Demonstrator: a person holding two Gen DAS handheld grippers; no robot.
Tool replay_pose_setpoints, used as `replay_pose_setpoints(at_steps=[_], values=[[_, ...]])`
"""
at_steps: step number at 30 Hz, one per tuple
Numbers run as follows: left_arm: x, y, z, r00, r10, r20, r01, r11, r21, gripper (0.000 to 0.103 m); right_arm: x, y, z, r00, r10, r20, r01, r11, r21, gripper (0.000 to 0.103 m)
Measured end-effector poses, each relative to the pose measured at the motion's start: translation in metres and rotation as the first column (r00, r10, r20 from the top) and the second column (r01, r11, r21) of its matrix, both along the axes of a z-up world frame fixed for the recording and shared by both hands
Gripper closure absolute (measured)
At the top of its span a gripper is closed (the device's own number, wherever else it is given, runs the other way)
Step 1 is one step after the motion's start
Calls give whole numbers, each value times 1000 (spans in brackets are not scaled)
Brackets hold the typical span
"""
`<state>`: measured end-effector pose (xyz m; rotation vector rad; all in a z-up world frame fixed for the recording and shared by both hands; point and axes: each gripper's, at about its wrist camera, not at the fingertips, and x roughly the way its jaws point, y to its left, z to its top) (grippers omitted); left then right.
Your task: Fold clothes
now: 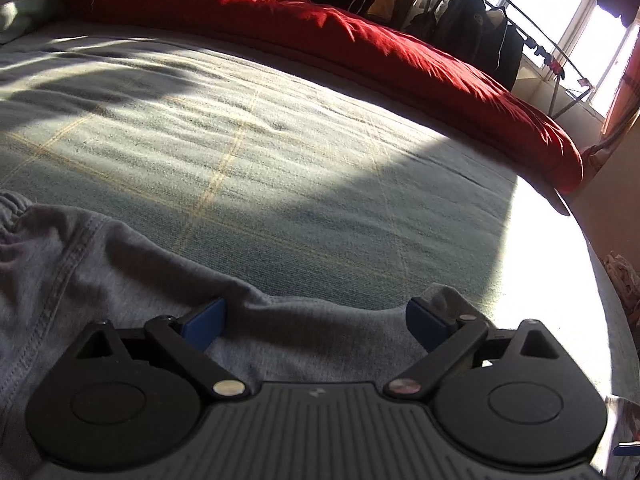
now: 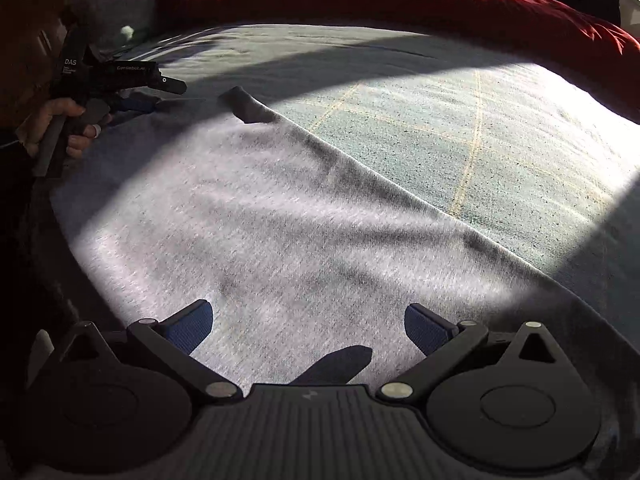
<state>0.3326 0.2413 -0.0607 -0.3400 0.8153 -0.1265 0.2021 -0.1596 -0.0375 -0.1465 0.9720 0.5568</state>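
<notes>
Holding both tools wide open, left tool (image 1: 316, 320) and right tool (image 2: 308, 324), over the grey garment (image 2: 260, 220); I'd pinch its far edge evenly.

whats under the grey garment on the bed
The grey garment lies on the green checked bedcover, which shows past its far edge. Whatever lies directly beneath the cloth is covered. Both tools, left and right, sit open above it.
</notes>
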Motion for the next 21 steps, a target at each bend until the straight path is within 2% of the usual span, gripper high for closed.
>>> replay_pose_setpoints(at_steps=[4,9,12,15,17,21], values=[[-24,-11,22,998,-47,29,45,996,75,7,1,-8,-2,1000,-21,-20,21,999,24,0],[-79,-39,45,982,-179,62,167,973,160,7,-2,-8,-4,1000,-18,-15,19,999,30,0],[-114,-61,41,966,-253,47,236,944,229,7,-5,-7,-9,1000,-18,2,18,1000,-1,0],[-144,-84,31,951,-310,16,291,906,308,7,-7,-9,-13,1000,-21,-7,21,1000,5,0],[-159,-95,24,947,-320,-15,305,884,355,7,-9,-11,-14,1000,-25,-8,25,1000,9,0],[-169,-101,17,955,-292,-51,290,881,375,7,-12,-15,-16,999,-31,-10,31,999,19,0]])
